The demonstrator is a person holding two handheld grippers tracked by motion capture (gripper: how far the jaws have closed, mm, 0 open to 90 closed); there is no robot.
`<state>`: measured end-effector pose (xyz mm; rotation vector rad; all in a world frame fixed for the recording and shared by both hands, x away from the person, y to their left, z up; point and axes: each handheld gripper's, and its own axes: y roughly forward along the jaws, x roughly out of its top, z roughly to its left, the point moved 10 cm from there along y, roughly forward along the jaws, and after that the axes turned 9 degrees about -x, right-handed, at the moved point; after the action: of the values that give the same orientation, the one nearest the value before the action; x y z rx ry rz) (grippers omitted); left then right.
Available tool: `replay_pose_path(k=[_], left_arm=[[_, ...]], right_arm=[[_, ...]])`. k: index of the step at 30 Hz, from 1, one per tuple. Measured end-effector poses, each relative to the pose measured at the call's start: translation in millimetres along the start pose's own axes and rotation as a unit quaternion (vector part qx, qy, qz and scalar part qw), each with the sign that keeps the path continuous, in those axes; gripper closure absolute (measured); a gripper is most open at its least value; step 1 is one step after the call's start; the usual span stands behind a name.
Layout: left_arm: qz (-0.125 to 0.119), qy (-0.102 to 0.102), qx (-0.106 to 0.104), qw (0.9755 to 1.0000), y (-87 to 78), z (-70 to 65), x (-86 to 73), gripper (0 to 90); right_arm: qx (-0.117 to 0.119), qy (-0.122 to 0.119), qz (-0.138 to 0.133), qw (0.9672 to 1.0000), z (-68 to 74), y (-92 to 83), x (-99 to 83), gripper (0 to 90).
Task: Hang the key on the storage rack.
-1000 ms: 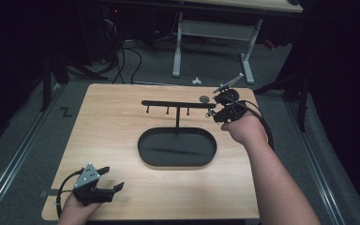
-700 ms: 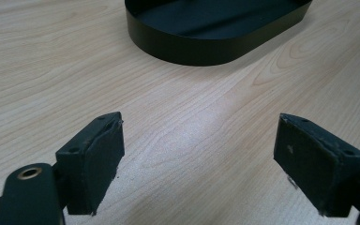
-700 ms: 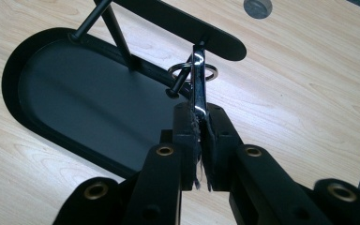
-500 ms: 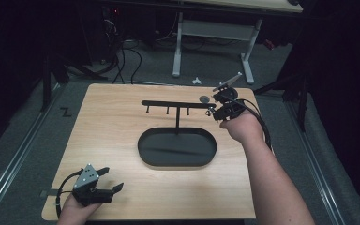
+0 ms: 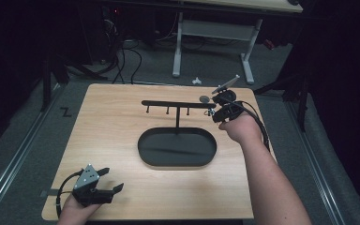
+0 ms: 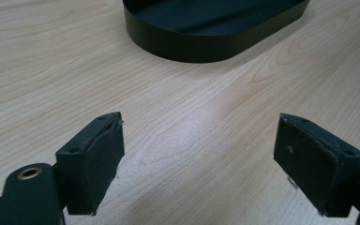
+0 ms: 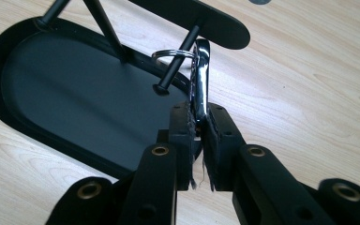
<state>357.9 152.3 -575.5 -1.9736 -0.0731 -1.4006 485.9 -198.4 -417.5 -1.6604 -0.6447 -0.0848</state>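
Note:
A black stand has an oval tray base (image 5: 177, 161) and a crossbar (image 5: 178, 104) with several hanging pegs. At the bar's right end my right gripper (image 5: 214, 112) (image 7: 198, 117) is shut on a shiny metal piece (image 7: 200, 79). That piece's key ring (image 7: 173, 53) circles the end peg (image 7: 171, 77). The jaws have just been opening a little, and the metal piece is still between the pads. My left gripper (image 5: 112, 180) (image 6: 199, 154) rests open near the table's front left corner, nothing between its fingers (image 6: 96, 159).
A small grey disc (image 5: 205, 99) lies on the wooden table (image 5: 108, 126) just behind the bar's right end. Behind the table are a white desk frame (image 5: 213, 33) and cables (image 5: 126, 56) on the floor.
The right hand has barely shifted at the bar's right end. The left gripper has stayed where it was.

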Motion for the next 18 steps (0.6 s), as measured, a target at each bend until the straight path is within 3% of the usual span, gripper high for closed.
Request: replay_pose_path(k=[18], left_arm=[[0.001,0.001,0.000,1.0000,0.2,0.2,0.1,17.0]], right_arm=[[-0.001,0.001,0.001,1.0000,2.4,6.1,0.1,81.4]])
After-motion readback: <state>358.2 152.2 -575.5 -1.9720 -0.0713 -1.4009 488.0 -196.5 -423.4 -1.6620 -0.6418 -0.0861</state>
